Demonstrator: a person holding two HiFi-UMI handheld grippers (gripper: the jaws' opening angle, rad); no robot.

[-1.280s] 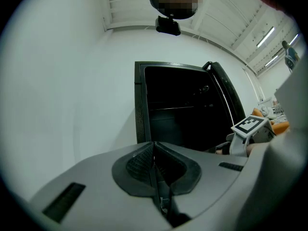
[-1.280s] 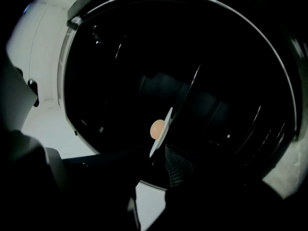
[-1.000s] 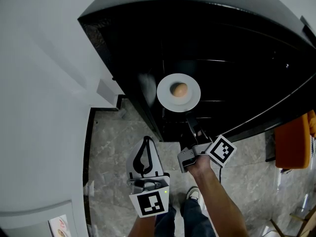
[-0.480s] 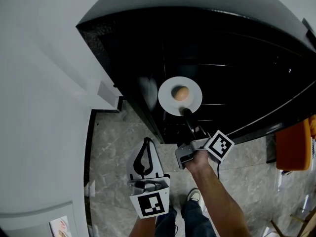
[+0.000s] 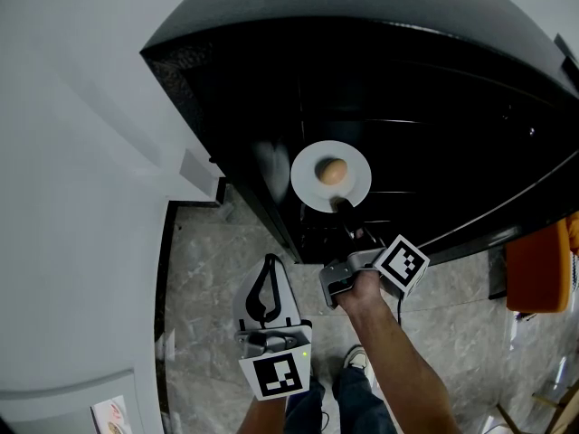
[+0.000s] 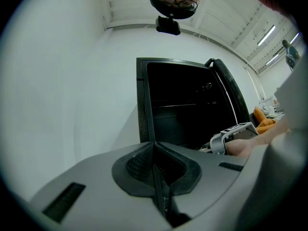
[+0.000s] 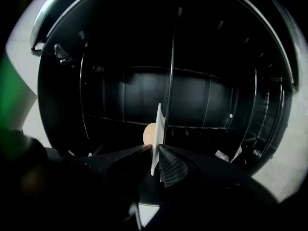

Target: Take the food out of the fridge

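A white plate [image 5: 309,186] with a round tan piece of food [image 5: 332,171] sits inside the dark, open fridge [image 5: 434,107]. My right gripper [image 5: 345,208] reaches in and is shut on the plate's near rim. In the right gripper view the plate [image 7: 158,129] stands edge-on between the jaws of my right gripper [image 7: 156,154], with the food [image 7: 148,134] just behind to the left. My left gripper [image 5: 268,262] hangs low over the floor outside the fridge, shut on nothing. In the left gripper view the left gripper [image 6: 154,154] points at the fridge opening [image 6: 185,100].
Wire shelves [image 7: 171,66] cross the fridge interior. A white wall [image 5: 81,152] runs along the left. Grey stone floor [image 5: 204,269] lies below, with an orange seat [image 5: 536,274] at the right. The person's shoe [image 5: 355,357] is under the right arm.
The right gripper has moved forward into the fridge and taken hold of the plate's near rim. The left gripper has stayed where it was.
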